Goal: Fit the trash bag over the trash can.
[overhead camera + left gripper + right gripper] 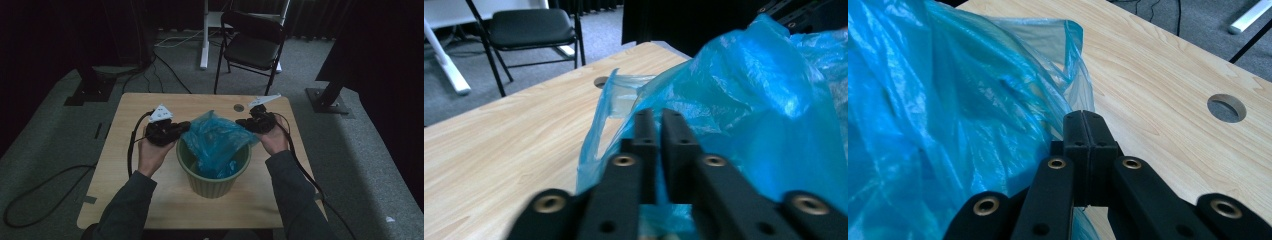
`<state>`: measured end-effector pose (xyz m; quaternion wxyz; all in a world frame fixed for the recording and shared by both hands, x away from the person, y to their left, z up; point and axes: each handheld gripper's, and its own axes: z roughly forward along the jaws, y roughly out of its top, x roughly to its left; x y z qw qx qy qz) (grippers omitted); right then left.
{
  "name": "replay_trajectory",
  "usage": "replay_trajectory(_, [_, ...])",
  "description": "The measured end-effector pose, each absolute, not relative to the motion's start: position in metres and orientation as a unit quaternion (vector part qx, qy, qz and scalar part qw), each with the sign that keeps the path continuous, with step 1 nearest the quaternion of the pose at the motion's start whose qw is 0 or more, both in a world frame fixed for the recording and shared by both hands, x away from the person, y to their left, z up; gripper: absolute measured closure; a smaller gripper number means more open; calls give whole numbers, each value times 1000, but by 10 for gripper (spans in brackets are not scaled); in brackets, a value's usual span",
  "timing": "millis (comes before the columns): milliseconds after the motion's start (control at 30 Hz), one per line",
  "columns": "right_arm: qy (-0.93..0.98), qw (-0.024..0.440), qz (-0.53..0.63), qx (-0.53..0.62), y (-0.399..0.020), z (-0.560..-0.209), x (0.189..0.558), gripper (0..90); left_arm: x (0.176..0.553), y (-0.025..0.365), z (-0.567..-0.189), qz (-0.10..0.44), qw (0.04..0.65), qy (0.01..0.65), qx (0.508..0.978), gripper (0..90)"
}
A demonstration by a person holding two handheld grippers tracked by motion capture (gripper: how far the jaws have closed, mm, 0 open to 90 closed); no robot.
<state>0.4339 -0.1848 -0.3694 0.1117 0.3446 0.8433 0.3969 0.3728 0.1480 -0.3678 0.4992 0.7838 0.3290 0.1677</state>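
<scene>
Holding the blue bag [216,140] by both sides: your left gripper [176,131] and right gripper [248,123] are each clenched on its film, jaws pressed together in both gripper views. Bag sits centre frame, its lower half down in the green bin [212,180], its mouth stretched left-right between the claws. Both hands equally near. Bin rim lies below and between the claws, so I'd spread the film outward and down over it. Table [150,102] beyond, chair [252,42] top centre.
</scene>
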Motion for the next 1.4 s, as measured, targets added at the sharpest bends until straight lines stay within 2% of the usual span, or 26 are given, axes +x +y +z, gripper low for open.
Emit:
replay_trajectory(333, [840,112,396,353,-192,-370,433,899,346,171,-375,187,504,323,779,896])
replay_trajectory(667, [841,106,391,358,-199,-377,425,899,330,192,-394,167,504,331,780,896])
replay_trajectory(1133, [847,97,394,344,-211,-378,396,899,316,194,-401,161,503,328,783,896])
replay_trajectory(1400, [851,79,391,342,-217,-392,385,899,314,187,-408,150,495,324,792,896])
